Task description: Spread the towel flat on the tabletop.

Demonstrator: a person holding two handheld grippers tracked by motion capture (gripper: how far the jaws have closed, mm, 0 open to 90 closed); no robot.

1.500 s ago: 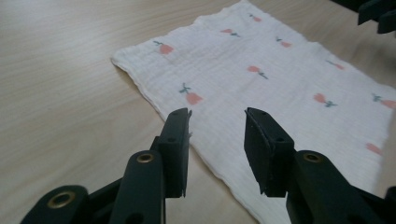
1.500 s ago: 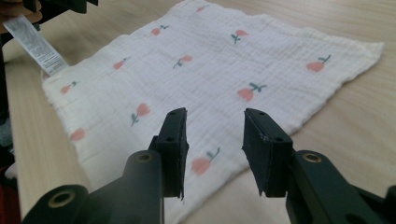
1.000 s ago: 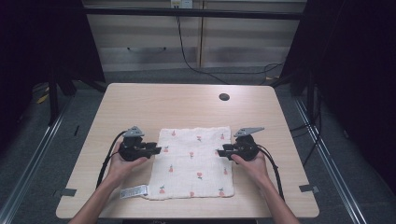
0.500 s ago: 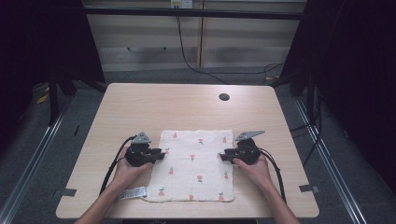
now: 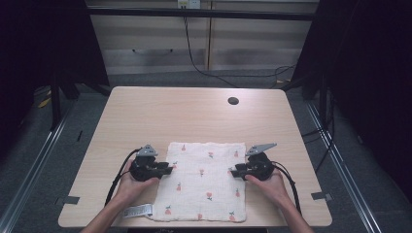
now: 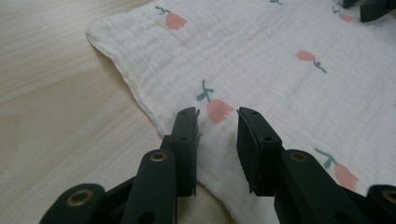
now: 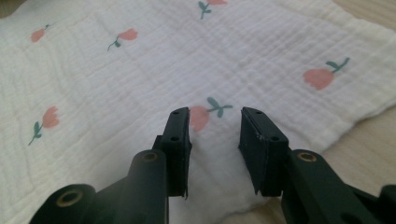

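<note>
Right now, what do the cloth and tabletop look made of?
Cloth: likely cotton muslin or gauze, matte white with a crinkled weave, a stitched hem and printed pink flowers. Tabletop: looks like light wood-grain laminate, smooth with a faint sheen; could be real wood.

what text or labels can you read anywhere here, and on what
None can be read.
The small white tag at the near left corner of the flower-print cloth bears dark marks, too small and blurred to read.
No print shows on the table or the grippers.
</note>
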